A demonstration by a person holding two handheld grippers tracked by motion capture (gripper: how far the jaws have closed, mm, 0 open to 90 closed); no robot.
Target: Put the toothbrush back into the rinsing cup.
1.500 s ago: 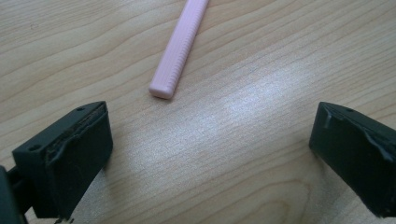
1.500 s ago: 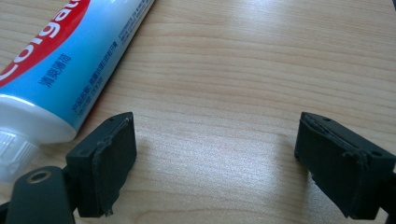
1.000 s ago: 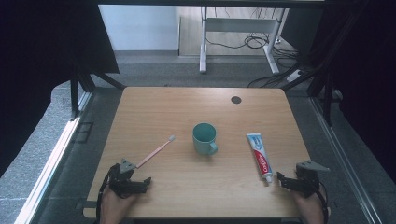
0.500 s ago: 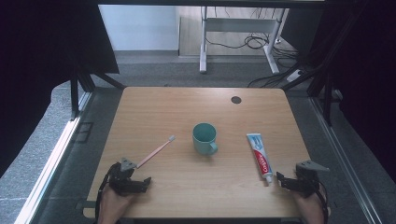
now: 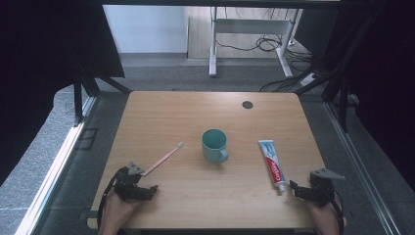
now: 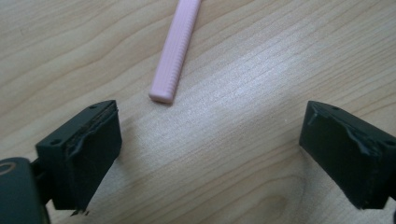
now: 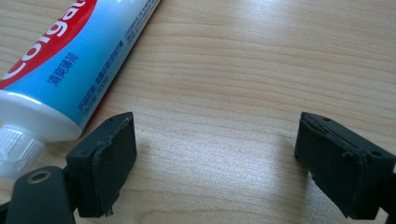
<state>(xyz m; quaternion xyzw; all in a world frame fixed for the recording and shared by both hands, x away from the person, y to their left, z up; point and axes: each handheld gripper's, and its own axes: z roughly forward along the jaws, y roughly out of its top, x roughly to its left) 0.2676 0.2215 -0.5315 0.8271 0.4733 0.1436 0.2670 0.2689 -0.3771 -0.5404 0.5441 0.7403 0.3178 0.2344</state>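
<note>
The toothbrush (image 5: pixel 162 159), pink-handled, lay flat on the wooden table (image 5: pixel 186 112) at its near left, and we found it untouched. Its long axis ran on a diagonal: the bristle head pointed toward the far right, at the teal mug (image 5: pixel 215 145), and the butt end pointed back toward the left gripper (image 5: pixel 149 190). In the left gripper view the butt of the toothbrush (image 6: pixel 173 56) lay just ahead of the jaws, nearer one of them and clear of both.

We noted the left hand (image 5: pixel 117 211) entering from the bottom edge, low over the table's near edge, its gripper aimed rightward along that edge. Its jaws had just been closing a little, yet they stood wide apart with only bare wood between them.

The right hand (image 5: pixel 327 215) sat at the near right corner, its right gripper (image 5: pixel 293 187) pointing leftward. Its jaws were likewise spread and held nothing. The toothpaste tube (image 5: pixel 272 164) lay lengthwise, cap end toward the person; in the right gripper view the tube (image 7: pixel 70 60) lay just beside one jaw, outside the gap.
</note>
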